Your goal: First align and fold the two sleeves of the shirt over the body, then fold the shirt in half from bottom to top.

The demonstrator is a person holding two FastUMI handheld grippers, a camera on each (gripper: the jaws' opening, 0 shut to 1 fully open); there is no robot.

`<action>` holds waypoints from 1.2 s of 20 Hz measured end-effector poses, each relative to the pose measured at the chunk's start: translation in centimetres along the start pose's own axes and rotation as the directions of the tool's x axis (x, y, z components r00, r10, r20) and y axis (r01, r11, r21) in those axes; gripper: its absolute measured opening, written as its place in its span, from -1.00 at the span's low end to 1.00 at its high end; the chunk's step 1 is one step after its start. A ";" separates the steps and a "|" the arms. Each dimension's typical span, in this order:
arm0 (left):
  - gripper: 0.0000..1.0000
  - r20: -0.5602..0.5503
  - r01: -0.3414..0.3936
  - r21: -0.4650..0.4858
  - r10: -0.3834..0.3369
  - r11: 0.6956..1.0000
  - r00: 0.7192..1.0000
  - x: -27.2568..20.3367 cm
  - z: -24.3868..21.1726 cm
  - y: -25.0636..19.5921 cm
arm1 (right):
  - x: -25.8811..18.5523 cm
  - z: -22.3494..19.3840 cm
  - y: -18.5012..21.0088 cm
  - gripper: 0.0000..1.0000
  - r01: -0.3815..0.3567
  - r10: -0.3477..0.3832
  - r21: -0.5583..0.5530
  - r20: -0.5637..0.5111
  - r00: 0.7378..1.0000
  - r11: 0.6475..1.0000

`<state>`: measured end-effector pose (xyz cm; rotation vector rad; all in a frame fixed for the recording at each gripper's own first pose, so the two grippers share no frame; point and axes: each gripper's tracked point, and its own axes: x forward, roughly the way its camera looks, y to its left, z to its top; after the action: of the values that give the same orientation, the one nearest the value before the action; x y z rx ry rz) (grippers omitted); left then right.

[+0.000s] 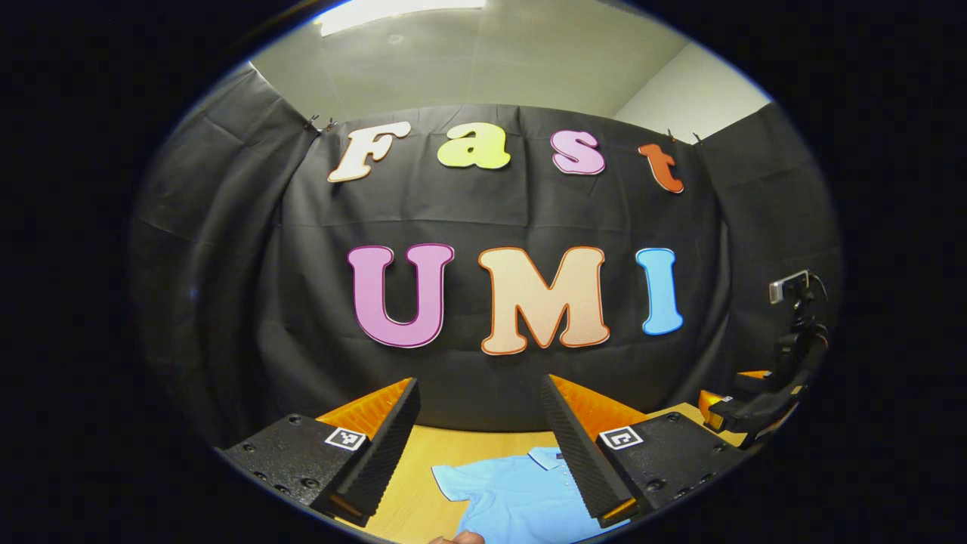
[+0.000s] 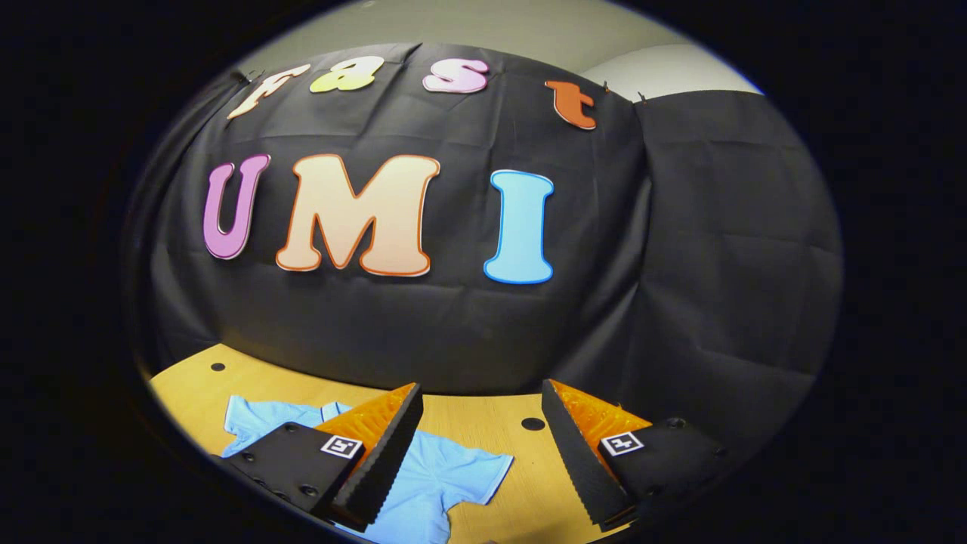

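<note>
Left claw point(image 1: 480, 446) spread wide, nothing between its fingers, raised above tabletop point(image 1: 423, 461). Right claw point(image 2: 480, 453) likewise released, also aloft. Light blue shirt point(image 1: 514, 499) flat on tabletop below, collar toward booth wall, both short sleeves spread outward, unfolded. Right claw also seen at far right of left gripper view.

**The count**

One shirt point(image 1: 521, 495) is lying on one table point(image 2: 483, 423), both of its two sleeves showing. Two grippers are hovering above: the left gripper point(image 1: 480, 446) and the right gripper point(image 2: 480, 453), two fingers each.
</note>
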<state>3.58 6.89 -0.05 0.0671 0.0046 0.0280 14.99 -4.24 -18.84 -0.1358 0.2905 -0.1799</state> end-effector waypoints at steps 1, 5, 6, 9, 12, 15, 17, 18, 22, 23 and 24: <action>0.92 -0.004 -0.006 0.002 0.006 1.000 1.000 0.3 -0.1 0.3 | 0.8 -0.9 0.0 0.96 0.002 -0.002 -0.002 -0.021 1.000 1.000; 0.92 -0.015 -0.024 0.004 0.024 1.000 1.000 1.2 -0.7 1.1 | 3.7 -5.3 -0.1 0.96 0.033 -0.033 -0.002 -0.114 0.993 0.999; 0.91 -0.020 -0.026 0.003 0.026 1.000 0.999 1.4 -0.9 1.2 | 4.4 -6.5 -0.1 0.97 0.038 -0.038 -0.002 -0.136 0.990 0.999; 0.91 -0.039 -0.031 -0.002 0.031 1.000 0.999 2.3 -1.8 1.2 | 6.2 -9.7 -0.3 1.00 0.053 -0.052 -0.001 -0.206 0.977 0.999; 0.91 -0.061 -0.033 -0.016 0.032 0.999 0.998 3.0 -2.8 1.2 | 8.1 -12.7 -0.7 0.97 0.075 -0.071 0.003 -0.277 0.958 0.997; 0.92 -0.082 -0.033 -0.020 0.031 0.999 0.996 3.9 -3.6 1.1 | 9.4 -15.1 -1.2 0.97 0.090 -0.082 0.008 -0.336 0.938 0.996; 0.92 -0.092 -0.030 -0.022 0.028 0.999 0.995 4.3 -4.0 1.1 | 10.3 -17.3 -1.0 0.97 0.091 -0.079 0.013 -0.387 0.919 0.996; 0.92 -0.100 -0.029 -0.022 0.027 0.999 0.995 4.5 -4.4 1.1 | 10.4 -18.6 -0.9 1.00 0.093 -0.076 0.020 -0.423 0.903 0.995; 0.92 -0.127 -0.024 -0.030 0.020 0.999 0.992 5.1 -5.4 0.9 | 11.0 -22.2 -1.0 0.97 0.097 -0.073 0.023 -0.505 0.860 0.995; 0.92 -0.135 -0.028 -0.031 0.023 0.999 0.991 5.3 -5.7 1.1 | 11.0 -22.7 -1.1 0.98 0.102 -0.078 0.020 -0.518 0.852 0.995; 0.93 -0.143 -0.030 -0.030 0.025 0.999 0.989 5.4 -5.9 1.2 | 11.2 -23.4 -1.1 0.98 0.106 -0.076 0.027 -0.532 0.844 0.994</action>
<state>8.88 8.64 -5.91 0.0325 0.1462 0.0604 18.43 -10.02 -43.95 -0.0412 0.8353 -0.3210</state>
